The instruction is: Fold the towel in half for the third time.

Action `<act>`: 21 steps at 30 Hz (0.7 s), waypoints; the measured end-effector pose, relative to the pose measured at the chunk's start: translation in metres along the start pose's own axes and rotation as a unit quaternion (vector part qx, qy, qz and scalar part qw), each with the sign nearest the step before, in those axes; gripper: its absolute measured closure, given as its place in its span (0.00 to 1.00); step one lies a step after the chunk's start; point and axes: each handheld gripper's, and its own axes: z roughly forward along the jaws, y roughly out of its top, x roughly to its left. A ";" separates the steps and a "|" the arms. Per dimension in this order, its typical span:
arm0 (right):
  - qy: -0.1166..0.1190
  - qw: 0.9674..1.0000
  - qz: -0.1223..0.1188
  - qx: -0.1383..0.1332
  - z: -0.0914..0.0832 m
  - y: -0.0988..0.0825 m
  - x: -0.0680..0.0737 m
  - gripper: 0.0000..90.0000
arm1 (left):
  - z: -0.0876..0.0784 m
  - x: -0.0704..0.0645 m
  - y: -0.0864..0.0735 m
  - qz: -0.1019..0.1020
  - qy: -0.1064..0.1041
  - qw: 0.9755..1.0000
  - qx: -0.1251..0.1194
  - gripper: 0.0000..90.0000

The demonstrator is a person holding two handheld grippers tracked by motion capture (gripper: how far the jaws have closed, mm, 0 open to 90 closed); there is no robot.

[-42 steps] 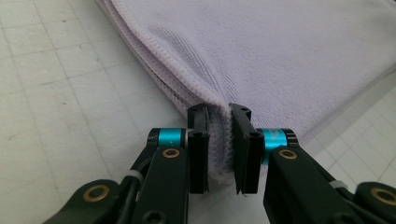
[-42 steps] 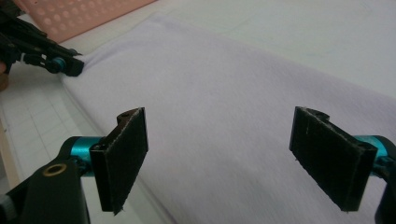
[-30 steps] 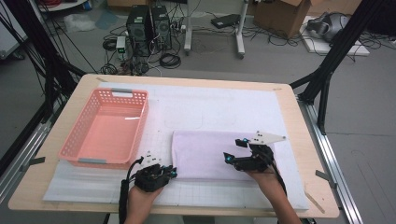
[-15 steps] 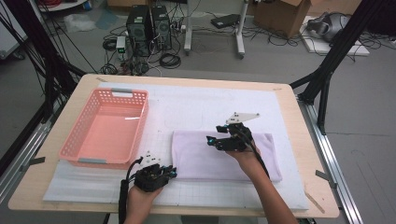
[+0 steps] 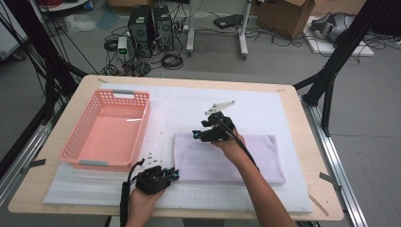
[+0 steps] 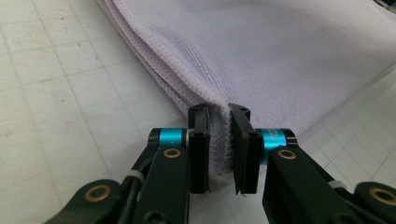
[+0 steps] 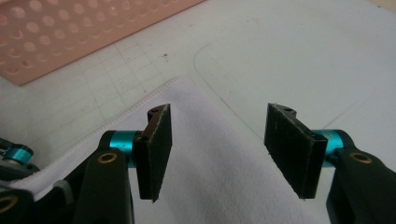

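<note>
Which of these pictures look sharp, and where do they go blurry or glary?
High view: soft and even, slightly blurry throughout. Left gripper view: towel hem crisp at the jaws, its far part washed pale. Right gripper view: jaws sharp, basket corner soft, white mat bright but not glaring.

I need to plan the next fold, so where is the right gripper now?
In the high view the right gripper hovers over the far left corner of the lilac towel, right of the pink basket.

Folded towel (image 6: 280, 51): its corner is hidden between the left gripper (image 6: 219, 144) pads; far edges run past the frame. Basket (image 7: 70, 32): cut off at top and left. Person's forearms leave the bottom edge.
</note>
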 end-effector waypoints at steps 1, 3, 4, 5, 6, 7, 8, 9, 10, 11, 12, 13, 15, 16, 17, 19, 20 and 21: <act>0.001 1.000 -0.003 0.003 0.004 0.003 0.000 0.47 | 0.000 0.000 0.000 0.000 0.000 1.000 0.000 0.87; 0.003 1.000 -0.009 0.012 0.011 0.006 -0.001 0.47 | 0.000 0.000 0.000 0.000 -0.001 1.000 0.002 0.87; 0.005 1.000 -0.010 0.017 0.015 0.008 -0.001 0.48 | 0.000 0.000 0.000 -0.001 -0.001 1.000 0.000 0.87; 0.008 1.000 -0.010 0.019 0.018 0.009 -0.001 0.48 | 0.000 0.000 0.000 -0.002 -0.001 1.000 0.001 0.87; 0.013 1.000 -0.008 0.021 0.022 0.010 -0.002 0.49 | 0.000 0.000 0.000 -0.002 -0.001 1.000 0.000 0.88; 0.021 1.000 -0.002 0.022 0.025 0.011 -0.002 0.49 | 0.000 0.000 0.000 -0.002 0.000 1.000 0.001 0.88; 0.027 0.999 0.002 0.023 0.029 0.012 -0.001 0.49 | 0.000 0.000 0.000 -0.002 0.001 1.000 0.001 0.88; 0.029 0.999 -0.001 0.027 0.033 0.013 -0.001 0.49 | 0.000 0.000 0.000 -0.003 0.000 1.000 0.001 0.88; 0.030 0.999 -0.005 0.029 0.037 0.014 0.001 0.50 | 0.000 0.000 0.000 -0.005 -0.001 1.000 0.001 0.88; 0.031 0.999 -0.006 0.036 0.040 0.015 0.001 0.51 | 0.000 0.000 0.000 -0.006 -0.001 1.000 0.001 0.88; 0.033 0.999 -0.011 0.041 0.044 0.016 0.002 0.51 | 0.000 0.001 0.000 -0.005 -0.001 1.000 0.001 0.88; 0.035 0.998 -0.011 0.048 0.047 0.017 0.003 0.52 | 0.000 0.001 0.000 -0.007 -0.001 1.000 0.001 0.88; 0.035 0.998 -0.015 0.056 0.054 0.018 0.005 0.55 | -0.001 0.001 0.000 -0.006 -0.001 1.000 0.001 0.88; 0.034 0.998 -0.021 0.057 0.058 0.019 0.007 0.58 | -0.001 0.001 0.000 -0.007 -0.001 1.000 0.002 0.88; 0.033 0.997 -0.027 0.060 0.061 0.019 0.008 0.59 | -0.001 0.001 0.000 -0.010 -0.002 1.000 0.002 0.88; 0.032 0.996 -0.034 0.072 0.068 0.017 0.008 0.62 | -0.001 0.001 0.000 -0.016 -0.003 1.000 0.002 0.88; 0.031 0.996 -0.040 0.079 0.072 0.015 0.008 0.63 | -0.001 0.001 0.000 -0.019 -0.003 1.000 0.003 0.89; 0.031 0.995 -0.041 0.086 0.075 0.014 0.008 0.63 | -0.002 0.002 0.000 -0.021 -0.004 1.000 0.004 0.89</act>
